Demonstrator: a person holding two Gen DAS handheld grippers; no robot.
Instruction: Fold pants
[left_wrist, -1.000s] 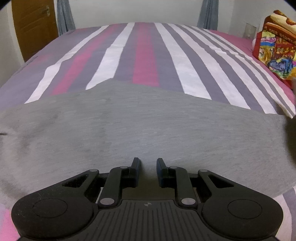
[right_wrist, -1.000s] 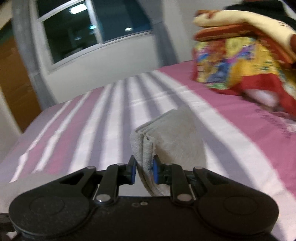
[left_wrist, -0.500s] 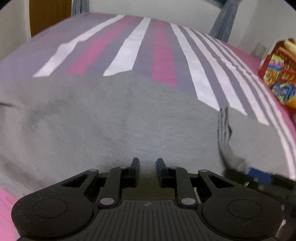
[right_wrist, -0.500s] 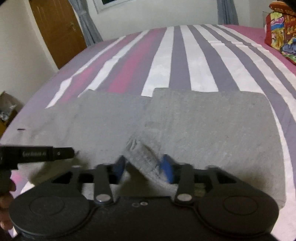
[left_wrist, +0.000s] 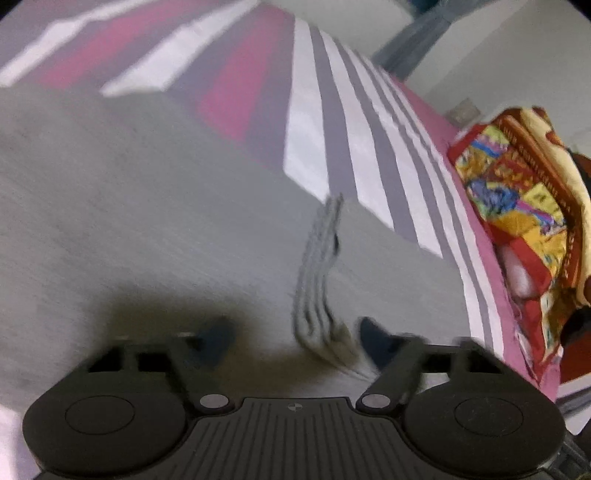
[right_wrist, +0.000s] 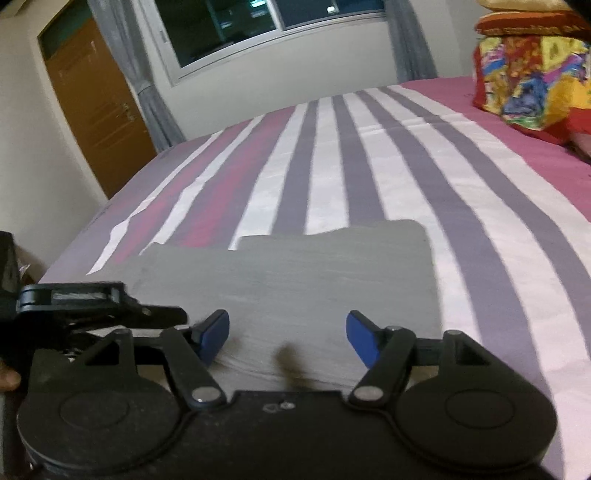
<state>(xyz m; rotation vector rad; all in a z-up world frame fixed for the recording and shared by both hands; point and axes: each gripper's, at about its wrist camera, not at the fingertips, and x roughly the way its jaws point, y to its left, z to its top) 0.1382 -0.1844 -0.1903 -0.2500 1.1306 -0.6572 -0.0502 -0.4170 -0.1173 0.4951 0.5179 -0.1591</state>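
Pants: grey knit, lying flat on the striped bedsheet.

Left wrist view. Grey cloth fills the left and centre of the frame, blurred. A ridge of stacked folded edges runs from mid-frame down to the lower centre, ending between the fingers. Left gripper: released, fingers spread wide, nothing grasped; the fingertip on the right sits just beside the foot of the ridge, though the blur hides whether they touch. Sheet stripes in pink, white and grey-purple occupy the upper centre. Multicoloured folded blanket at the right edge, on the pink part of the sheet. Pale wall at upper right.

Right wrist view. Pants sit in the lower centre, folded into a flat rectangle with a second layer showing at the upper left edge. Right gripper: released, blue fingers spread wide over the near edge of the cloth, grasping nothing. Left gripper enters from the left edge, low, near the left end of the cloth. Brown door at upper left, dark window at top centre with grey curtains, blanket at upper right.
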